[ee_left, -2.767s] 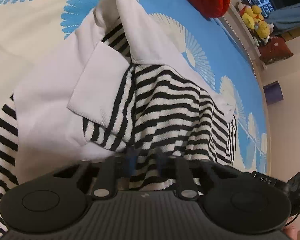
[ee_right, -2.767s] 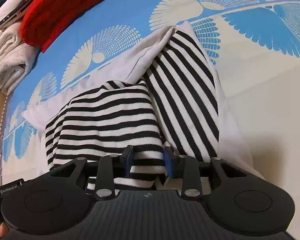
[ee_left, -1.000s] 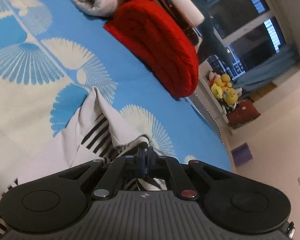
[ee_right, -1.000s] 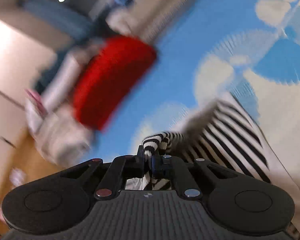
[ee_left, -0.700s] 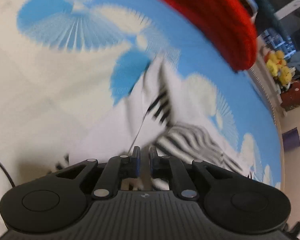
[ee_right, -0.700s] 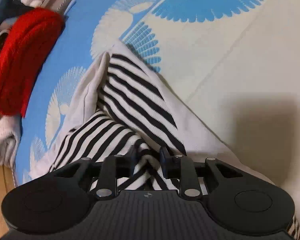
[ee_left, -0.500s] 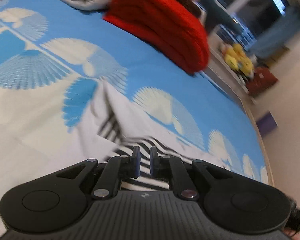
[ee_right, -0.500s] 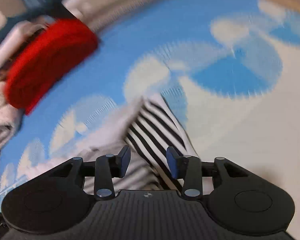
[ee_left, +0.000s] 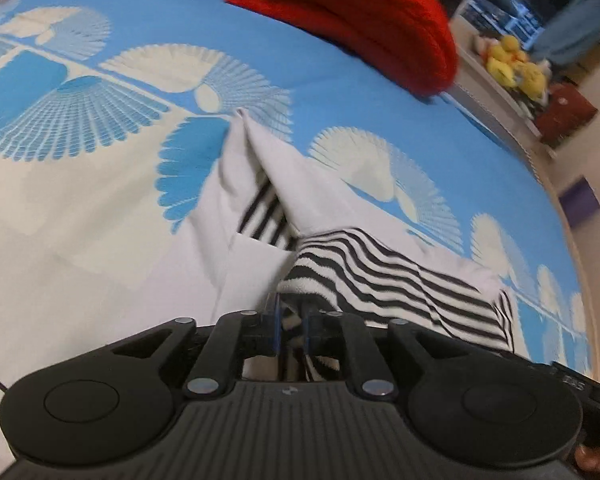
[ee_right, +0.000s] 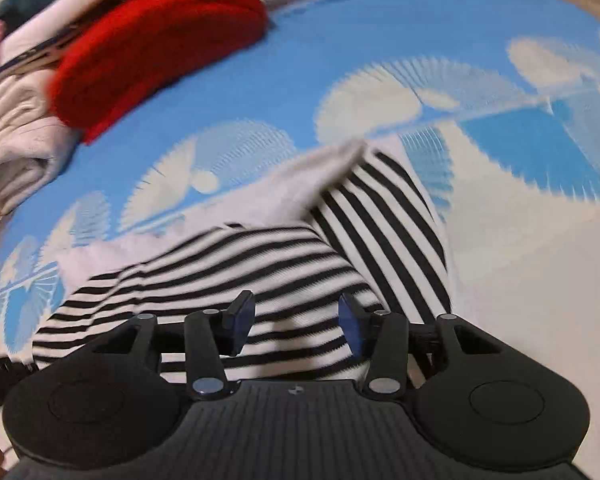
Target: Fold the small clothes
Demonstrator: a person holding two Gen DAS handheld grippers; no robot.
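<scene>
On the bed (ee_left: 80, 240), left gripper (ee_left: 291, 326) pinches striped garment (ee_right: 260, 256); right gripper (ee_right: 296, 320) gapes; one-sided pull may skew the fold.

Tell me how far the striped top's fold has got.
Done: the striped top lies on the bedspread with its striped part doubled over the white part. In hand: the left tongs sit narrowly parted around its near edge; the right tongs are open above it. Left: letting go, further folds, joining the folded pile.

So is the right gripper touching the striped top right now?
Apart: in the right wrist view the right gripper has its fingers spread wide, with the striped top lying uncaught between them.
</scene>
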